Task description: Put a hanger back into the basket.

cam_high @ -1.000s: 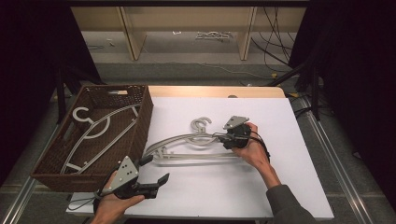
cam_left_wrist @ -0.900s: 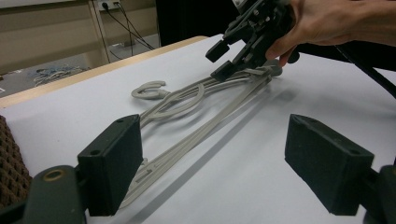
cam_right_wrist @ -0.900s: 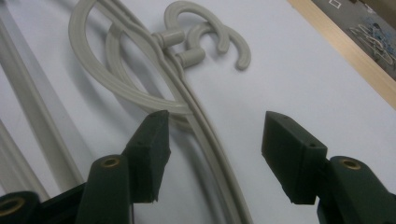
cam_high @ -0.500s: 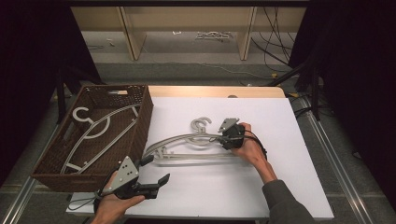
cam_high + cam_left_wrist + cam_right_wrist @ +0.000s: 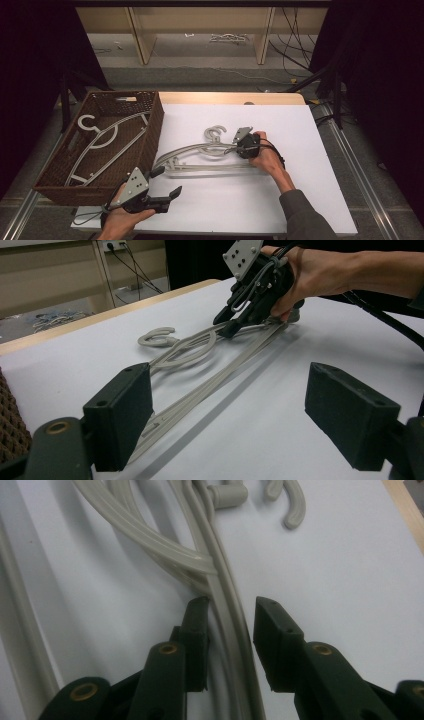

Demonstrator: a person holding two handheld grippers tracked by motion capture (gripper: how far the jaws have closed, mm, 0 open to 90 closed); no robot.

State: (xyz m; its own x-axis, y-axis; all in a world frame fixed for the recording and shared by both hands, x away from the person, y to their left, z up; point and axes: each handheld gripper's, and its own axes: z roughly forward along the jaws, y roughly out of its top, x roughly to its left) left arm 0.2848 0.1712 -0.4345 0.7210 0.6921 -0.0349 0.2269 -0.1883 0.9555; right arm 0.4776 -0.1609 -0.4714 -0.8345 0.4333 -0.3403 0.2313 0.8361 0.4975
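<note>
White table sheet with grey hangers stacked mid-table, overlapping so their count is unclear. Right gripper, jaws just closing, straddles an upper arm, pads not yet pressing. Left gripper waits near, wide open and empty, beside basket.

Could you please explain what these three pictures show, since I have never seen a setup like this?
A person sits at a white table and holds a hand-held two-jaw gripper in each hand. One picture looks down from above; the other two come from small cameras that ride on the grippers and look along their black jaws.

On the table lie grey plastic hangers, stacked together. A brown wicker basket at the left holds another hanger.

The right gripper has its jaws on either side of a hanger arm and has just been closing; a small gap remains, so nothing is clamped yet. The left gripper rests near the table's front edge, jaws wide open, with nothing between them.
</note>
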